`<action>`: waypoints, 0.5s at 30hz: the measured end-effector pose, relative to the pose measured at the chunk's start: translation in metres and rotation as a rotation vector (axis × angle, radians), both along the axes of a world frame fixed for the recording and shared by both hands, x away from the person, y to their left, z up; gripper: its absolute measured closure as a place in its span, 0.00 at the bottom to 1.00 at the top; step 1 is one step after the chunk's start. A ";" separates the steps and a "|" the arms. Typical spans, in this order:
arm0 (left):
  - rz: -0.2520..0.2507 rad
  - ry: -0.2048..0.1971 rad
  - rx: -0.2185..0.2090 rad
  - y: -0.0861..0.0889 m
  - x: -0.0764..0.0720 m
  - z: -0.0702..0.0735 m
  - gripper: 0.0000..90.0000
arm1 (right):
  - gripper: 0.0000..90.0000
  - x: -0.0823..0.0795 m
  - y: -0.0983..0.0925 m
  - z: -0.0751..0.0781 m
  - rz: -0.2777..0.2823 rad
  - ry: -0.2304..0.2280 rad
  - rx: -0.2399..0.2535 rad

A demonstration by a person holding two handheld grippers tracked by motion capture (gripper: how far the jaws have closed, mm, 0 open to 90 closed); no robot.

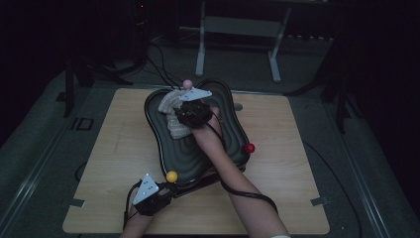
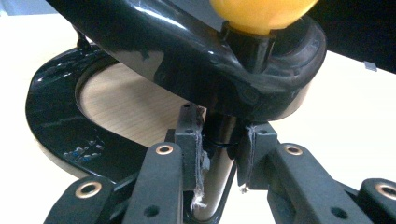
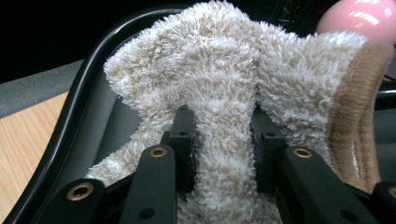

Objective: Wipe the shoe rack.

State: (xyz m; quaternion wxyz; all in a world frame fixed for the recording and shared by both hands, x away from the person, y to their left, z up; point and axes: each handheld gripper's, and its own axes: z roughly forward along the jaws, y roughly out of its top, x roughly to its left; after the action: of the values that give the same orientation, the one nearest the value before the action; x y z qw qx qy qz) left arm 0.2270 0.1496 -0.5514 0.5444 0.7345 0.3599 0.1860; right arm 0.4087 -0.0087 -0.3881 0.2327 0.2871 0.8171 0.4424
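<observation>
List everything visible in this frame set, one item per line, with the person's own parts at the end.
Washboard tray: one, black and glossy with ribbed surface, middle of the table.
Fluffy cloth: one, cream-white with a tan edge, on the tray's far part.
Knobs: three on the tray's rim: pink at the far end, yellow at the near left, red at the right.
Post: one, dark, under the yellow knob.
Table: one, light wood.
Metal frame: one, grey, behind the table.
Left hand-held gripper: shut on the post.
Right hand-held gripper: shut on the fluffy cloth.
Forearms: two, from the bottom edge.
</observation>
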 end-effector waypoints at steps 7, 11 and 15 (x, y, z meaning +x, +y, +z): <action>0.003 0.003 0.002 0.000 0.000 0.001 0.80 | 0.75 -0.014 -0.004 -0.008 0.028 -0.005 -0.012; 0.002 0.004 0.002 0.000 0.000 0.001 0.80 | 0.75 -0.023 -0.011 -0.014 0.040 -0.006 -0.018; 0.003 0.004 0.002 -0.001 0.000 0.001 0.80 | 0.75 -0.032 -0.019 -0.020 0.046 -0.006 -0.024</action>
State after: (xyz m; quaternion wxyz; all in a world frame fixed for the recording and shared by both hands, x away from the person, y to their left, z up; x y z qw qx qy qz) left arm 0.2269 0.1490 -0.5509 0.5428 0.7348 0.3619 0.1857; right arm 0.3765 -0.0274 -0.4086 0.2282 0.2640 0.8280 0.4388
